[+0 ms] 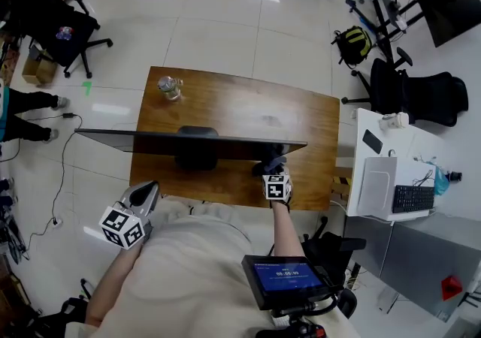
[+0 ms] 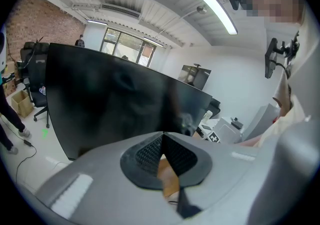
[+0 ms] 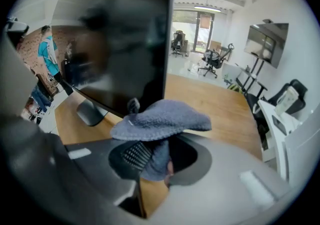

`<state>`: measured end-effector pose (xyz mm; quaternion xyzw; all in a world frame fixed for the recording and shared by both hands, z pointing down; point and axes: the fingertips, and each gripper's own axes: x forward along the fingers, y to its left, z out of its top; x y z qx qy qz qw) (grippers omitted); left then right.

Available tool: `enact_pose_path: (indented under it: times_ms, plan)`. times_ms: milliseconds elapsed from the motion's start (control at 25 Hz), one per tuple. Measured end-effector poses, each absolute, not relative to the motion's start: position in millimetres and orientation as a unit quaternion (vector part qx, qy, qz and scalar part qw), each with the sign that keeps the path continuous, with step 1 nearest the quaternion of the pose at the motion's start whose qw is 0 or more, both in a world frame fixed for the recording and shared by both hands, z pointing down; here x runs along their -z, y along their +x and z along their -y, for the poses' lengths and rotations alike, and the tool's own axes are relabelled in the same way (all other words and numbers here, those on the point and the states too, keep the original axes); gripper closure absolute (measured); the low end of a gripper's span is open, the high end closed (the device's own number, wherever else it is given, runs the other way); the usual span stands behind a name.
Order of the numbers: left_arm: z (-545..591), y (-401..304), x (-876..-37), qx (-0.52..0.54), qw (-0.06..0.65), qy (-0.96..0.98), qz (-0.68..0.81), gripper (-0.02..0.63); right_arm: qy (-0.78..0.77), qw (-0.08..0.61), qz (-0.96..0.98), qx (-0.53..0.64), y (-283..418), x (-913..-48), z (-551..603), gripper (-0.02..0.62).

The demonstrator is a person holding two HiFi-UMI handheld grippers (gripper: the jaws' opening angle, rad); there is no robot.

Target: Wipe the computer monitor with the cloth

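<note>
A wide dark monitor stands on the wooden desk, its screen off. My right gripper is shut on a grey-blue cloth and holds it by the screen's right end, near the monitor edge; whether cloth touches glass I cannot tell. The cloth shows as a small dark lump in the head view. My left gripper hangs low at the desk's front left edge, jaws shut with nothing between them, facing the monitor.
A clear bottle stands at the desk's far left. A white side desk with a keyboard is to the right. Office chairs and a backpack stand behind. A person's legs are at far left.
</note>
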<state>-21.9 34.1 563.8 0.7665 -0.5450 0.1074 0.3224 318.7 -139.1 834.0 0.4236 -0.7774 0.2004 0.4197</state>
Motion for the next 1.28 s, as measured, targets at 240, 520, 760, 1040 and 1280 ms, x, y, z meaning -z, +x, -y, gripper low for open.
enact_pose_path:
  times_ms: [240,520,760,1040,1280]
  plan:
    - [-45.9,-34.5,-565.1,-0.101,0.328,0.754,0.560,0.614,0.415,0.430,0.771,-0.220,317.4,-840.1,133.2,0.509]
    - [-55.4,-62.3,-564.3,-0.085,0.328,0.747,0.572,0.614,0.413,0.449,0.748,-0.261,315.1,-852.9,129.0,0.510]
    - [-57.3,-89.5,-557.8,-0.083,0.324,0.754,0.566,0.614,0.434,0.430,0.717,-0.336,291.3,-861.3,116.0,0.511]
    - [-62.2,-123.8,-557.4,-0.078,0.326,0.756,0.562,0.614,0.433,0.428,0.718,-0.339,234.3,-860.7,99.3,0.511]
    - [-64.5,-145.6,-560.5,-0.072,0.331,0.760,0.555,0.614,0.406,0.422,0.732,-0.348,193.3,-860.0,87.1,0.511]
